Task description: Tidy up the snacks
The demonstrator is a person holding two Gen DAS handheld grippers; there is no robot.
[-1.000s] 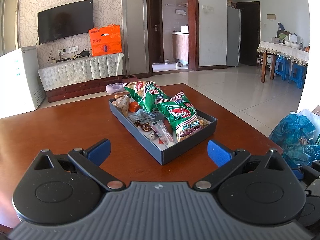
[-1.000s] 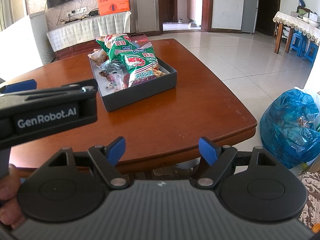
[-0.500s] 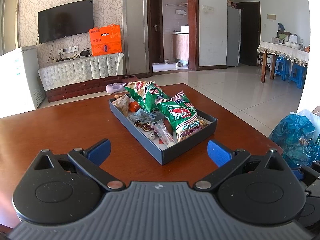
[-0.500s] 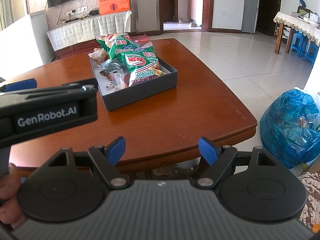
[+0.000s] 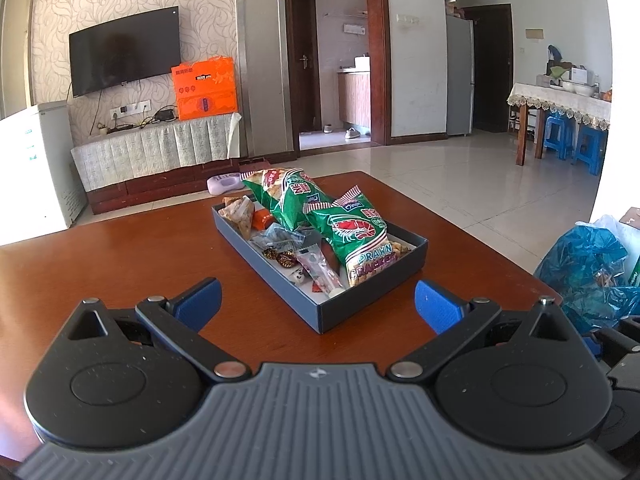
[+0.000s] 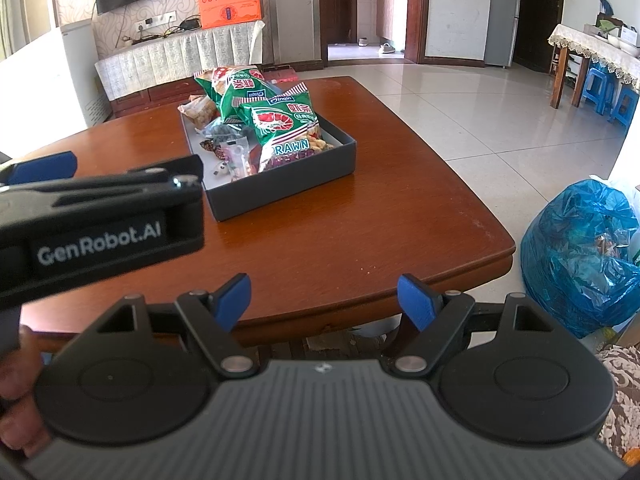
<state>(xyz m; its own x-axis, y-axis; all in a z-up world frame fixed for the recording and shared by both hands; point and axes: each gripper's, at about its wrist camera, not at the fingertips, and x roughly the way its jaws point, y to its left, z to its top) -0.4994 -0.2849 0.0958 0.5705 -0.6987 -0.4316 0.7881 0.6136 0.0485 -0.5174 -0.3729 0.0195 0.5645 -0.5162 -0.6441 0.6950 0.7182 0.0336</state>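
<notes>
A dark grey box (image 5: 368,304) (image 6: 280,192) sits in the middle of the brown table (image 5: 120,276) (image 6: 360,232). Two green prawn cracker bags (image 5: 356,236) (image 6: 284,124) lie in it, with a clear peanut bag (image 5: 240,216) and several small wrapped sweets (image 5: 296,260). My left gripper (image 5: 318,304) is open and empty, just short of the box's near corner. My right gripper (image 6: 324,300) is open and empty over the table's near edge, farther back. The left gripper's black body (image 6: 100,220) shows at the left of the right wrist view.
A blue plastic bag (image 6: 580,252) (image 5: 588,272) sits on the floor right of the table. A white appliance (image 5: 36,168) stands at the left. A TV cabinet (image 5: 160,152) with an orange box (image 5: 204,88) is behind. A person's hand (image 6: 16,400) holds the left gripper.
</notes>
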